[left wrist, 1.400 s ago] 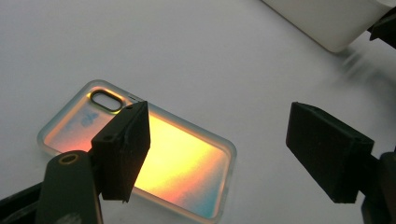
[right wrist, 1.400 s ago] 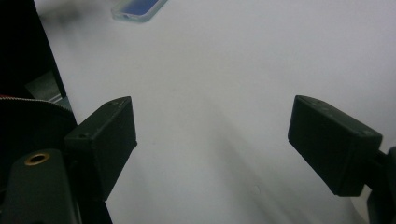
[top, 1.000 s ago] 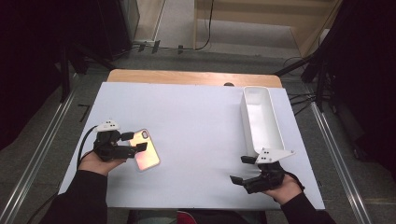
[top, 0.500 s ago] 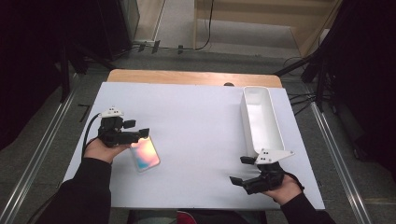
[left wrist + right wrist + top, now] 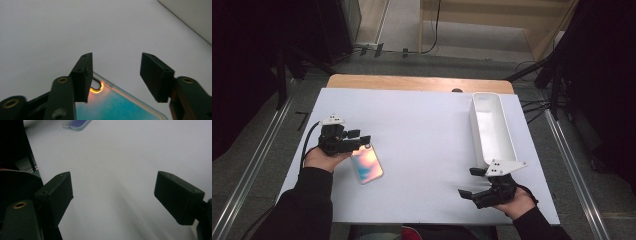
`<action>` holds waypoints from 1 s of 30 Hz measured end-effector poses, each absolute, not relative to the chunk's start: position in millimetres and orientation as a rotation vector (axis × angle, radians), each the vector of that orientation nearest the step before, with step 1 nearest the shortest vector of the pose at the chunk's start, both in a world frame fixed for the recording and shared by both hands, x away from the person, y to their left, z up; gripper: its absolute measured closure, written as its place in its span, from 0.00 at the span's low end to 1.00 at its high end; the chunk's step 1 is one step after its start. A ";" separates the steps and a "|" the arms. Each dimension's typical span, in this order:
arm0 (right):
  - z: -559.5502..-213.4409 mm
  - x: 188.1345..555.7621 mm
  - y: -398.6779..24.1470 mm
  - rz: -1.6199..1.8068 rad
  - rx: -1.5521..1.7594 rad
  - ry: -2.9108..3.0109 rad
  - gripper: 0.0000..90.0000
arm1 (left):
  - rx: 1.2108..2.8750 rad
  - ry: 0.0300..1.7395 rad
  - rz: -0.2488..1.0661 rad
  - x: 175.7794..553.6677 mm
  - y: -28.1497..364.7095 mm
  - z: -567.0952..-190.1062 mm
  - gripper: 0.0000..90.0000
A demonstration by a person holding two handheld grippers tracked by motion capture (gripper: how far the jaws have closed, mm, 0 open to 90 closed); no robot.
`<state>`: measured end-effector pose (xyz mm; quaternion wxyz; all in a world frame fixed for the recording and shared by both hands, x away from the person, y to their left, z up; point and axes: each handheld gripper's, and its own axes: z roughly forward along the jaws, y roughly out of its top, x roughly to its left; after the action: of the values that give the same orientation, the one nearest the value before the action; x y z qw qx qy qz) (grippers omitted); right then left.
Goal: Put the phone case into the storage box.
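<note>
A phone in a shimmering pink-and-blue case lies flat on the white table, left of the middle. My left gripper hovers at the phone's far end, pointing right. In the left gripper view the jaws have just been closing but stand apart, with the phone lying below them and no pad pressing on it. My right gripper rests near the front right of the table, open, with bare tabletop between its jaws. The phone shows far off in the right gripper view.
A long white tray stands on the right side of the table, just beyond my right gripper, and its wall shows in the left gripper view. Floor rails run along both sides of the table.
My left hand has shifted toward the far side of the table, from beside the phone to its far end, and its jaws have narrowed. The phone and right gripper have stayed put.
</note>
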<state>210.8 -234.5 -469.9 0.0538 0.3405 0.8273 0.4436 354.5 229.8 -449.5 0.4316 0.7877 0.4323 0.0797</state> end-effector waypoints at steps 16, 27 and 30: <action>-470.1 211.2 -234.7 1.351 1.035 2.513 0.16 | 2.030 1.089 0.147 361.1 230.7 -467.2 0.99; -470.8 211.8 -233.9 1.352 1.034 2.519 0.16 | 2.067 1.142 0.189 375.0 229.0 -481.6 0.99; -470.9 212.0 -233.7 1.352 1.027 2.523 0.16 | 2.061 1.156 0.192 378.4 228.2 -483.9 0.99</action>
<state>212.0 -233.7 -470.9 0.0502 0.3372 0.8286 0.4440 378.4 228.2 -483.9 0.3759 0.8056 0.4518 0.0750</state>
